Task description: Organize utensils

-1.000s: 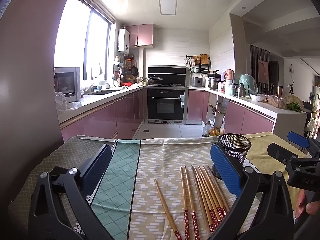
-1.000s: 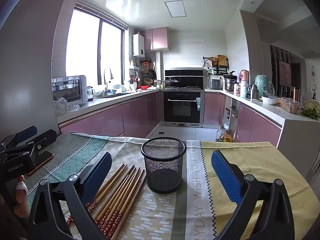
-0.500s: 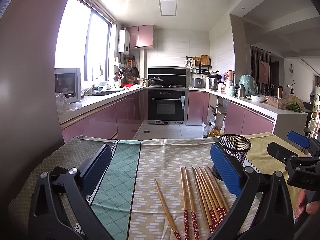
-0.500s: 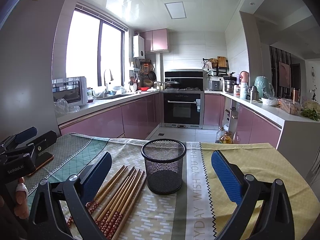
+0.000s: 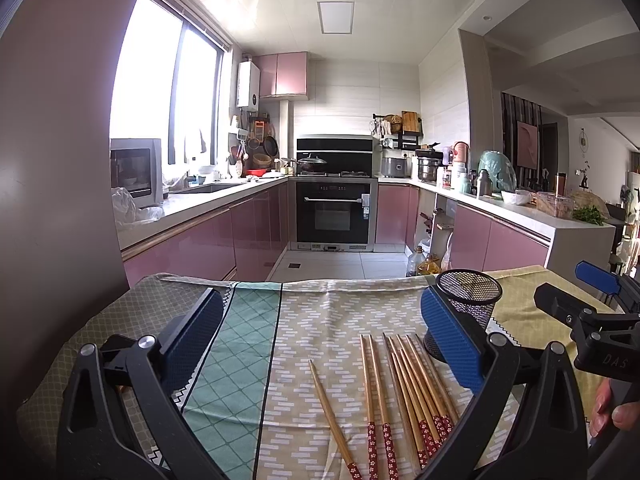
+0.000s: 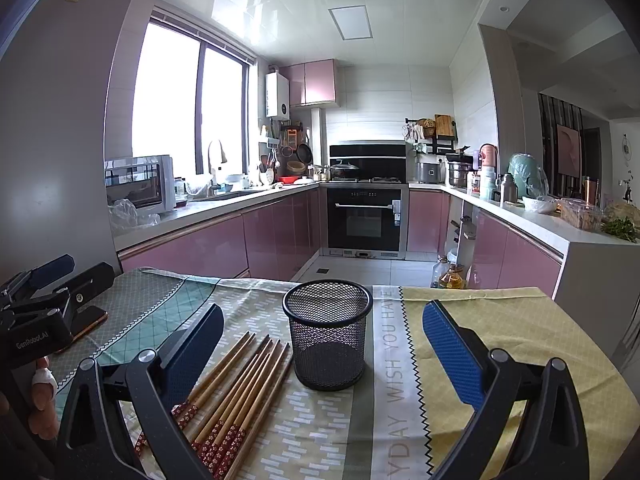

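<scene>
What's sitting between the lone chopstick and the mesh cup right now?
The other chopsticks: a pair, then a fanned bunch reaching almost to the mesh cup. The lone chopstick lies apart on the tablecloth. The left wrist view shows this.

A patchwork tablecloth (image 6: pixel 500 332) in green, beige and yellow covers the table. Beyond it, glossy pink cabinets (image 5: pixel 248 236) line a U-shaped kitchen around a black built-in oven (image 5: pixel 335 216). A white microwave (image 6: pixel 140 184) sits on the left counter by the large window (image 6: pixel 192 104); oil bottles (image 6: pixel 448 274) stand on the floor.
</scene>
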{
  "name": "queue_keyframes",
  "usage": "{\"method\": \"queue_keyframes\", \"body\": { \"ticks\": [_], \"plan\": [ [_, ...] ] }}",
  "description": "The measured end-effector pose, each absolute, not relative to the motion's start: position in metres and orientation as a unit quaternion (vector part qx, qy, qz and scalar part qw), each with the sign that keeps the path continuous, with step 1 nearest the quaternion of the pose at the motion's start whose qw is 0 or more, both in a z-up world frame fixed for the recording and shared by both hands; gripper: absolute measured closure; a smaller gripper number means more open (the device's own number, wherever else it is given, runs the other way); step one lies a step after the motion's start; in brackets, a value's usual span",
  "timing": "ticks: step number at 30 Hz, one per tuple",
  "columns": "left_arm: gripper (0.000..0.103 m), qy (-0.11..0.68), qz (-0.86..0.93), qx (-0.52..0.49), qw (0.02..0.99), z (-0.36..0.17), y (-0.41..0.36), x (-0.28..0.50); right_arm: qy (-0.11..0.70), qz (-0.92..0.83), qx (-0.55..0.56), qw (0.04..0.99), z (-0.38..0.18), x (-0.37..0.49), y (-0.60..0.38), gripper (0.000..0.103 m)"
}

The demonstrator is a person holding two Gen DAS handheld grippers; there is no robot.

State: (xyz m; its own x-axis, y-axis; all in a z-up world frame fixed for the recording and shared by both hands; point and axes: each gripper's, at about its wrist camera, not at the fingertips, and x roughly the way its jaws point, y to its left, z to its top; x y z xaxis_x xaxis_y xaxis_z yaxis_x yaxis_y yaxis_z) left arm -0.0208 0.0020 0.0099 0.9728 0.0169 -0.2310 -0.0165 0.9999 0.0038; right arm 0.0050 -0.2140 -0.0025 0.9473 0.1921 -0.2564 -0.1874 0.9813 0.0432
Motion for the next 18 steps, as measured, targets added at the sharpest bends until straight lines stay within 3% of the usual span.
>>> {"method": "queue_keyframes", "body": {
  "ticks": [18],
  "plan": [
    [0.006, 0.114, 0.01, 0.002, 0.993, 0.0087, 0.0006, -0.0205, 0.128, 0.094, 0.013, 0.987, -0.0047, 0.0043, -0.2167, 0.006]
  ]
}}
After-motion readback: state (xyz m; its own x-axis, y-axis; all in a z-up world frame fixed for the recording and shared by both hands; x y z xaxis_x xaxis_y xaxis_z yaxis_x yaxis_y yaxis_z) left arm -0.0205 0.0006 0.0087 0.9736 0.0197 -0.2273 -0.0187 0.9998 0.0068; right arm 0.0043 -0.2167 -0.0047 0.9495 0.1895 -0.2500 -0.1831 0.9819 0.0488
